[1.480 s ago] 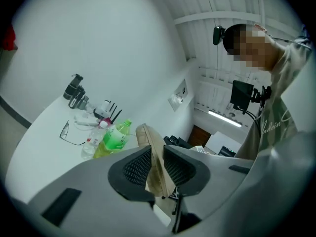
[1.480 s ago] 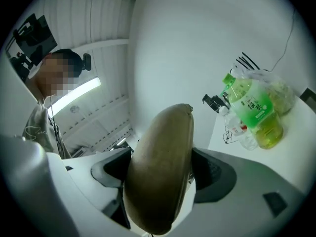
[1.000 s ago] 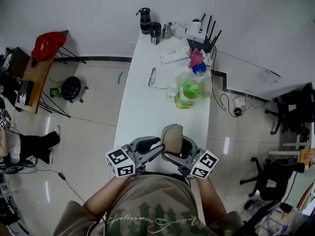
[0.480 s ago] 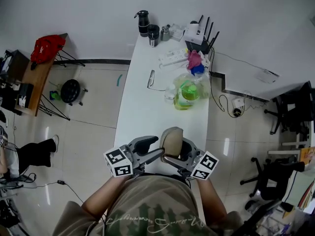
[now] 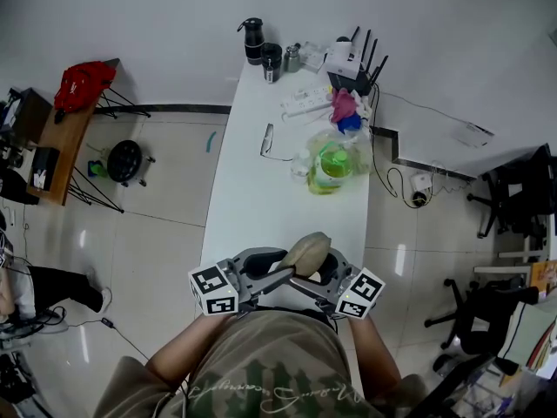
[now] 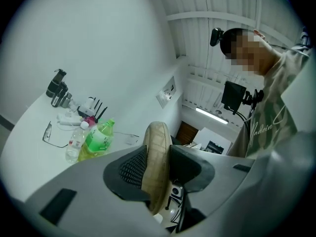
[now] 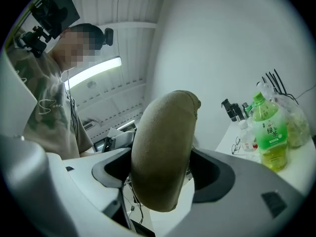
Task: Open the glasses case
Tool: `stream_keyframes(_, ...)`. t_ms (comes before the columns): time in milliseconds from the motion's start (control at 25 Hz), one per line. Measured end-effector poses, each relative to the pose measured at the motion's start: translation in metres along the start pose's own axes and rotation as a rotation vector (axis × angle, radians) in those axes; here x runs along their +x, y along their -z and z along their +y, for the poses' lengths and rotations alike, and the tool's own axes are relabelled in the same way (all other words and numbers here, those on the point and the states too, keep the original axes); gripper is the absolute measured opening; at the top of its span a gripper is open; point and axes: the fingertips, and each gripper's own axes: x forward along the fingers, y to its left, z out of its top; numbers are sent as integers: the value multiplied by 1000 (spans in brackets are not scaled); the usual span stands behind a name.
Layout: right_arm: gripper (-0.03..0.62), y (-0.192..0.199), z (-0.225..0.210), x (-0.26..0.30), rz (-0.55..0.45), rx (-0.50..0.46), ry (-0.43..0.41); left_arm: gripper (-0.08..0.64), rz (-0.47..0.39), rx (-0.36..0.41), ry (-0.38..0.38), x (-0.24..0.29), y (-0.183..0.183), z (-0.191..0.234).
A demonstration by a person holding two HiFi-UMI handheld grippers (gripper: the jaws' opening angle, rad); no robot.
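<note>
A tan glasses case [image 5: 309, 252] hangs over the near end of the white table [image 5: 252, 207], held between both grippers. In the left gripper view the case [image 6: 157, 152] stands edge-on between the jaws of my left gripper [image 6: 158, 168], which are closing with both pads against its sides. Seen from the head camera, the left gripper [image 5: 283, 266] reaches in from the left. My right gripper [image 7: 163, 174] is shut across the case's broad body [image 7: 165, 142]; in the head view it [image 5: 315, 274] comes from the right. The case looks closed.
Farther along the table lie a pair of glasses [image 5: 268, 138], a green tea bottle [image 5: 331, 165] beside a plastic bag, a power strip [image 5: 306, 98], a router [image 5: 352, 59] and dark flasks [image 5: 255, 37]. Office chairs stand at the right.
The case has tipped from upright to leaning right and sits a little lower between the grippers. Both grippers have shifted only slightly.
</note>
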Motion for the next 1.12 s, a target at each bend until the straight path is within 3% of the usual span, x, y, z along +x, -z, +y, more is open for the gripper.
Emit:
stream_keyframes(120,376,4,-3,0,18,30,6,155,30,18,-12,2,1,1)
stream_keyframes(280,376,2,-3,2,-2,67,1,153,-4,-14,-15,0,-2,3)
stream_keyframes(480,377,0,-4,4,1,-5,54,153,-20,42,-52,-4,-7,4)
stream_keyframes(600,377,-3,0,4,-12,-48,41,153,-48,-26,-48,-6,-10,8)
stream_keyframes(760,377,-18,-7,-8,-124,56,53,153,-100,-79,-69,-12,-16,14)
stream_keyframes(920,377,-33,-25,-17,-171,121,206,153,-98,-30,-120,-12,-18,19)
stream_keyframes(1120,377,-42,-27,-5,-214,240,263,153,-71,21,-111,-2,-12,12)
